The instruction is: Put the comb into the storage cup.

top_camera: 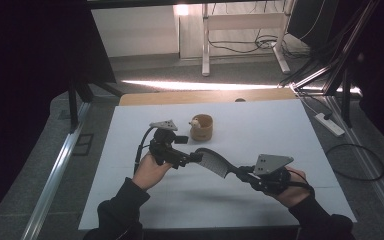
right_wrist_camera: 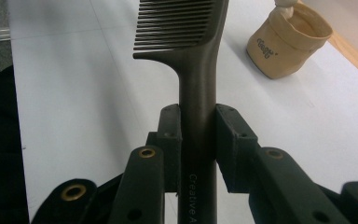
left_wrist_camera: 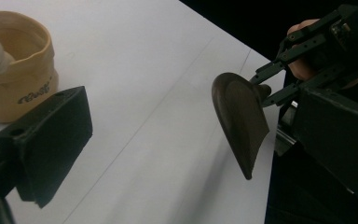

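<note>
A flat white table (top_camera: 290, 150) with a smooth matte top is seen from above, its far edge backed by a strip of pale wood. At the left, the left gripper (top_camera: 192, 157), a black angular tool with a grey three-cornered plate on top, is held above the table by the person's left hand (top_camera: 151, 171), a dark sleeve covering the forearm. In the left gripper view its two blocky black jaws are spread wide apart with nothing between them; one flat rectangular jaw stands at the left and the other at the right edge. Beyond it, near the far middle of the table, a small tan pouch (top_camera: 202, 128) of soft fabric is stood upright, round and open at the top, with a pale rounded thing resting at its rim and dark lettering on its side. Between the two grippers a dark brown comb (top_camera: 215, 161) is held in the air above the table; its body is curved and smooth, with a row of fine, close-set teeth. At the right, the right gripper (top_camera: 241, 172) is closed firmly on the straight handle of the comb, faint lettering being visible on the handle in the right gripper view.
</note>
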The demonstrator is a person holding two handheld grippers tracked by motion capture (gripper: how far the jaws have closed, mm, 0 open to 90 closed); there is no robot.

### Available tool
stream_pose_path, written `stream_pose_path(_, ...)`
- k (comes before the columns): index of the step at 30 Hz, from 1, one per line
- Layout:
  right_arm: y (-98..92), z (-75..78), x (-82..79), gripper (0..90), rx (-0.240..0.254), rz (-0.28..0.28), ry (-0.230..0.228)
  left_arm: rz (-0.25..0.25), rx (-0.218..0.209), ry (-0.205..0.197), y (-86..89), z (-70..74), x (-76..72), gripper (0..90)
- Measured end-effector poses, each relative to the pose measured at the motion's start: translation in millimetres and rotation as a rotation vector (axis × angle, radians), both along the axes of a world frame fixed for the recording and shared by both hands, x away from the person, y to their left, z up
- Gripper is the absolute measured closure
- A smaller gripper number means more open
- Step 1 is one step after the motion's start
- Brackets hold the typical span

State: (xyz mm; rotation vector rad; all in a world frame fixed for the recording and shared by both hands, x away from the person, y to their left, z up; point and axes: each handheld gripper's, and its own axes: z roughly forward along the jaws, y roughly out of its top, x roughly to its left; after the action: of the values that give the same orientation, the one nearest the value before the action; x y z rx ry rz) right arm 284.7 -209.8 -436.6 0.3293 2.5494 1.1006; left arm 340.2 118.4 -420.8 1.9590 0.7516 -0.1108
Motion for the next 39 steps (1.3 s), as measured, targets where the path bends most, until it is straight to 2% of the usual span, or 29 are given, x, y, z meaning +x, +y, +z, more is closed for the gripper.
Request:
stream_pose_path(9, 1.9, 0.3, -2.0, 72.7, 0.014, 0.020, -0.015, -0.010, -0.033, 0.032, -5.5, 0.4, 0.3, 0.0)
stream_pose_path(17, 5.1, 0.8, -4.9, 72.7, 0.025, 0.035, -0.032, -0.032, -0.053, 0.077, -9.9, 0.2, 0.5, 0.0)
stream_pose_path(25, 6.2, 0.7, -6.2, 72.7, 0.025, 0.048, -0.044, -0.031, -0.027, 0.099, -15.7, 1.6, -1.2, 1.2)
stream_pose_path(28, 6.8, 0.5, -6.8, 72.7, 0.024, 0.051, -0.053, -0.041, -0.048, 0.122, -13.3, 1.6, -0.3, 9.2)
stream_pose_path(31, 7.2, 0.5, -7.2, 72.7, 0.024, 0.055, -0.058, -0.061, -0.083, 0.165, -10.2, 0.9, 1.3, 26.1)
stream_pose_path(33, 7.3, 0.5, -7.3, 72.7, 0.024, 0.056, -0.058, -0.073, -0.089, 0.188, -9.2, 0.4, 1.9, 36.0)
stream_pose_path(36, 7.3, 0.3, -7.3, 72.7, 0.023, 0.057, -0.062, -0.078, -0.098, 0.210, -9.0, 0.1, 2.2, 48.2)
stream_pose_path(39, 7.4, 0.1, -7.5, 72.7, 0.022, 0.058, -0.065, -0.086, -0.126, 0.228, -8.0, -0.3, 2.7, 57.1)
